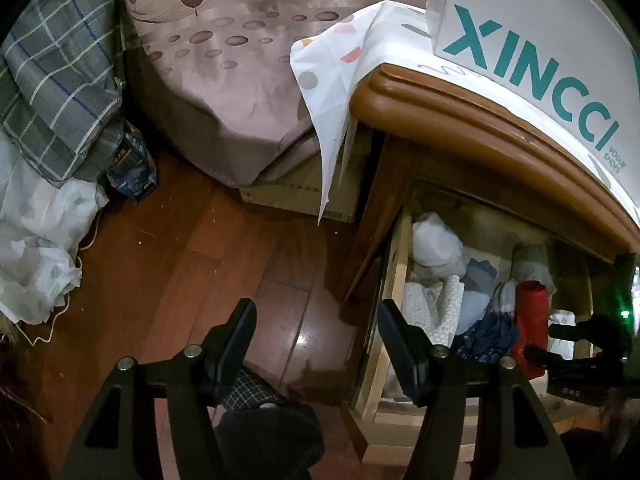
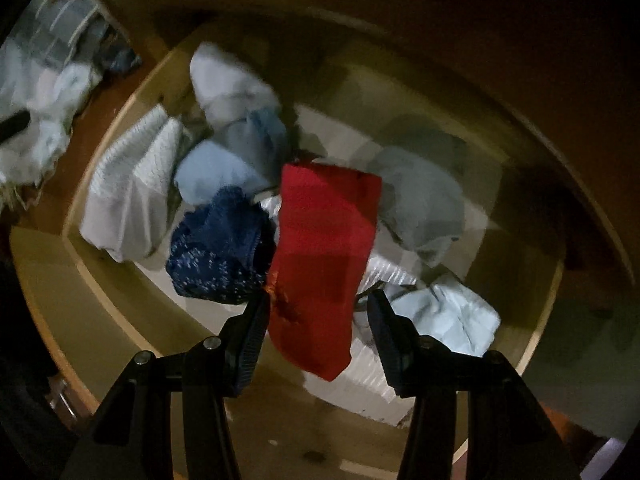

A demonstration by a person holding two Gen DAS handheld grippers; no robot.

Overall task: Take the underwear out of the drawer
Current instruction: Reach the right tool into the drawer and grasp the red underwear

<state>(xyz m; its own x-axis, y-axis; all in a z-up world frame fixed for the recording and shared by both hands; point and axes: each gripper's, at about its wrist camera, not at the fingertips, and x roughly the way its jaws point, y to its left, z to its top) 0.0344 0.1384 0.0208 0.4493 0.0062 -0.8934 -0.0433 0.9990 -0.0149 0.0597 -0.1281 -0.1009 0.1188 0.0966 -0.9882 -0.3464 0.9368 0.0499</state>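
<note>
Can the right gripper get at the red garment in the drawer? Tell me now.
Probably yes. The right gripper points down into the open drawer, its jaws astride the red garment, which lies on top of the pile with nothing covering it. The pads do not yet press it.

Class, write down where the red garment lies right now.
The red garment lies in the open drawer, mid-frame in the right wrist view, between the right gripper fingers. The dark blue patterned garment is on its left.

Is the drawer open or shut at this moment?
Open. The drawer is pulled out, and the red cloth and other folded clothes lie visible inside.
</note>
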